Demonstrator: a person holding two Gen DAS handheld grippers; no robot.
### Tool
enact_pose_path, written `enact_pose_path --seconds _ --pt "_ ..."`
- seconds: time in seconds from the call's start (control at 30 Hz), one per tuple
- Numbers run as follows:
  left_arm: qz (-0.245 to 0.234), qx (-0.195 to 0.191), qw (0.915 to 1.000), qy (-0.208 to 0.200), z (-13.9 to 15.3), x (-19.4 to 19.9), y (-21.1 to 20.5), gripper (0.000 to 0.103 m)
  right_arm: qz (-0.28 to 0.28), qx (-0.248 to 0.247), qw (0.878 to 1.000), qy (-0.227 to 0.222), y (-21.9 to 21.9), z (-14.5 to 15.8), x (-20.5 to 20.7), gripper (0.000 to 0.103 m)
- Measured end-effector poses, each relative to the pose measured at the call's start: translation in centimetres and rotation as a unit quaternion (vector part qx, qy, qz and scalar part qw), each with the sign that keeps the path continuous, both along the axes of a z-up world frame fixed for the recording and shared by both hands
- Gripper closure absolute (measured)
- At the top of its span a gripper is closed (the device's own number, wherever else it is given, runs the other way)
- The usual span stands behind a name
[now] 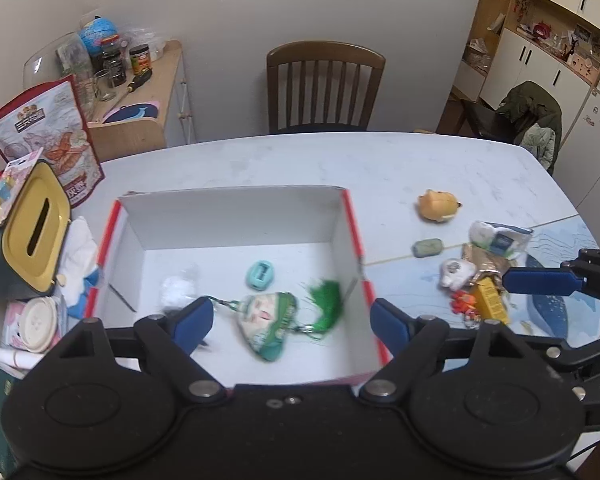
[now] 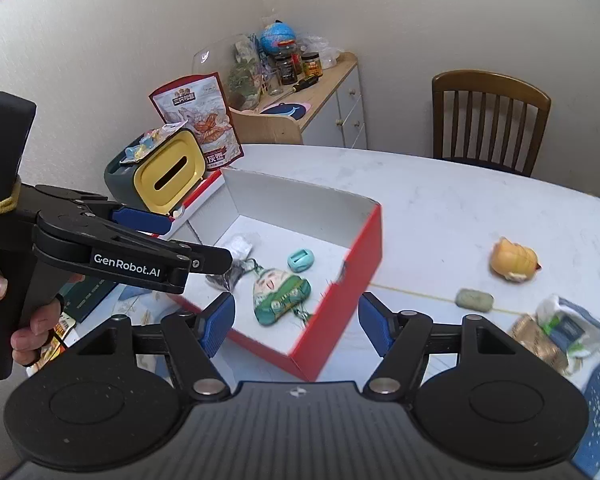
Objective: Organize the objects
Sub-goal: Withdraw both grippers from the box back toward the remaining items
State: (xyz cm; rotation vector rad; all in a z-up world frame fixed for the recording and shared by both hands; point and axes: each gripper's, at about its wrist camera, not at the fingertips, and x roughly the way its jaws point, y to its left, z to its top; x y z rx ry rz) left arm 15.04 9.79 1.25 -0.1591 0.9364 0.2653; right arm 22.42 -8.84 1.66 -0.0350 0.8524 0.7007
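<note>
A red-and-white open box [image 1: 236, 194] [image 2: 336, 308] stands on the white table. In it lie a green-and-white pouch charm with a green tassel [image 1: 266, 322] [image 2: 280, 294], a teal case [image 1: 260, 276] [image 2: 301, 260] and a white crumpled wrapper [image 1: 178, 292]. My left gripper [image 1: 292, 322] [image 2: 198, 240] hangs above the box, open, with nothing between its pads. My right gripper [image 2: 296, 326] is open and empty over the box's near right corner. Right of the box lie an orange toy [image 1: 438, 206] [image 2: 514, 260], a grey-green bar [image 1: 427, 247] [image 2: 474, 300], a white packet [image 1: 498, 238] and a yellow carton [image 1: 490, 302].
A tissue box with a yellow lid [image 1: 36, 224] [image 2: 172, 178] and a red snack bag [image 1: 48, 136] stand left of the box. A wooden chair [image 1: 324, 84] is behind the table and a cluttered side cabinet [image 1: 140, 92] at the back left. A hand [image 2: 32, 328] grips the left tool.
</note>
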Motion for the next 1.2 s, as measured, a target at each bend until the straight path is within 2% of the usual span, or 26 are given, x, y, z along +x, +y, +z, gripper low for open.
enact_pose_path --seconds 0.23,0.37,0.57,0.87,1.2 --pt "-0.005 0.000 1.0000 -0.009 -0.4 0.6 -5.2 0.009 -0.013 0.009 1.000 0.000 -6.4 -0.7 -1.1 0.031" --pt "-0.005 0.006 0.9998 -0.017 -0.7 1.2 -8.2 0.001 -0.027 -0.001 1.000 -0.001 -10.7 -1.6 -1.3 0.029" --pt "-0.005 -0.004 0.9999 -0.013 -2.3 2.7 -11.7 0.001 -0.056 -0.011 0.998 0.011 -16.6 -3.5 -0.8 0.025" --pt "0.003 -0.015 0.9999 -0.004 -7.0 4.4 -16.1 0.001 -0.075 -0.039 0.996 0.023 -22.3 -7.0 0.8 0.023" --pt "0.003 -0.032 0.9987 0.040 -13.2 5.6 -19.8 0.001 -0.079 -0.035 0.995 0.057 -23.6 -10.3 3.9 0.023"
